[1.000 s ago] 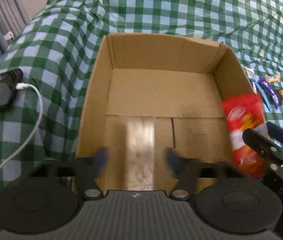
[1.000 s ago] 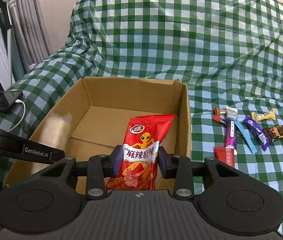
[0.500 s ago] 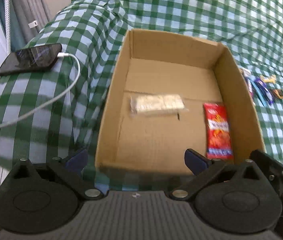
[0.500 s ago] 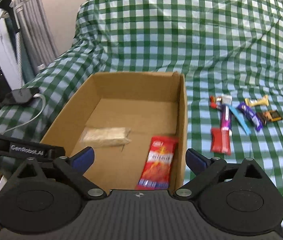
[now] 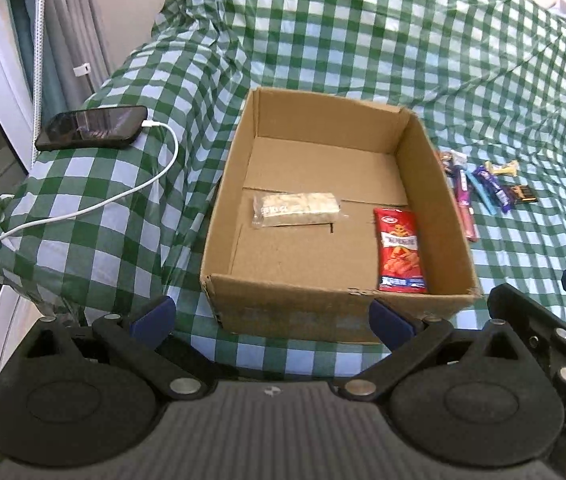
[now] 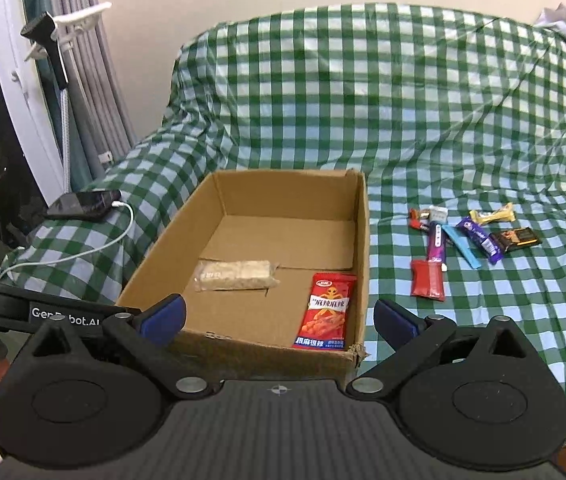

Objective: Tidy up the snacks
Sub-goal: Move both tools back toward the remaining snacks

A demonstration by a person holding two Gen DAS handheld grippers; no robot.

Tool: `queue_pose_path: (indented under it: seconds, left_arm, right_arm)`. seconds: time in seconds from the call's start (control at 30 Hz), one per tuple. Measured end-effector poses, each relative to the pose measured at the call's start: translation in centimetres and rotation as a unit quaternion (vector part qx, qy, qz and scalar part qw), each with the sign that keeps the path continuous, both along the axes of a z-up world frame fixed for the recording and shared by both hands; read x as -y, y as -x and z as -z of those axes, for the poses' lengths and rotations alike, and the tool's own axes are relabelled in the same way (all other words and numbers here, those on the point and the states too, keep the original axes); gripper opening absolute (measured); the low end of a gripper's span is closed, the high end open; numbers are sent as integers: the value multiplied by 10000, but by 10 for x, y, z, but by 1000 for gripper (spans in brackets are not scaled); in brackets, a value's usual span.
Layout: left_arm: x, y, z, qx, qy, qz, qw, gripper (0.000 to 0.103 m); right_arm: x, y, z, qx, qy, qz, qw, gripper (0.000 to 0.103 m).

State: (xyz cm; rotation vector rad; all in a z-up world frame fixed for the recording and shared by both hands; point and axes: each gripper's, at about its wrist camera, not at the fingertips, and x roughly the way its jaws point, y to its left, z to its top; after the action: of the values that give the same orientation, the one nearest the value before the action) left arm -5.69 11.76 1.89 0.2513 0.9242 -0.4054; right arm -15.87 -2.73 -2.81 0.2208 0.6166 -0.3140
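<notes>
An open cardboard box (image 5: 327, 308) (image 6: 363, 248) sits on the green checked cloth. Inside it lie a pale cracker pack (image 5: 297, 209) (image 6: 235, 275) and a red snack packet (image 5: 399, 249) (image 6: 326, 312). Right of the box, several small snacks (image 5: 483, 188) (image 6: 459, 240) lie in a cluster on the cloth, a red pouch (image 6: 427, 280) nearest. My left gripper (image 5: 271, 316) hangs open in front of the box's near wall with nothing between its fingers. My right gripper (image 6: 279, 316) is open too, pulled back over the near wall, nothing in it.
A black phone (image 5: 91, 127) (image 6: 83, 205) with a white charging cable (image 5: 123, 196) lies on the cloth left of the box. Curtains and a white frame (image 6: 23, 100) stand at the far left. The other gripper's black body (image 5: 543, 340) shows at the right edge.
The right gripper opened and let the red packet drop into the box. Both grippers drew back and up from the box; the cracker pack now lies flat inside.
</notes>
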Motion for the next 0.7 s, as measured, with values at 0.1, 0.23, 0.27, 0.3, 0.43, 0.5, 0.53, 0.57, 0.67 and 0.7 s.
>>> queue_pose_path:
  seconds: [0.1,0.23,0.27,0.3,0.43,0.5,0.53,0.57,0.67,0.7]
  left_arm:
    - [-2,11,-7,88,48,27,9999,103]
    - [-6,22,-14,150,114,39,9998,103]
    - [-7,24,-16,162,125,37,9998,103]
    - [-8,25,-18,175,134,38,9997,103]
    - [-11,32,-24,242,162,46,9996,103]
    - [-12,35,-27,269,185,46,9995,103]
    - [-12,36,-28,279,195,46,9994,103]
    - [-12,37,-30,292,206,45,9994,103]
    - [-10,39,-33,311,212,60,9993,103]
    - [-9,40,-34,317,206,73,9993,103]
  right_arm:
    - [-3,10,-5,103,49,19,9999,100]
    - [-4,22,-12,255,87,85,9996,100]
    - [-5,25,-13,289,92,100,9995,100]
    - [-5,28,-14,317,98,113,9994,100]
    - [-8,37,-18,427,90,153,9989,100]
    - [-8,42,-20,489,91,174,9986,100]
    - [-8,44,-21,519,95,183,9984,100]
    - [-8,45,-22,548,98,191,9983,100]
    - [-7,50,-24,605,96,211,9979,100]
    - [-6,51,-24,620,88,218,9978,100]
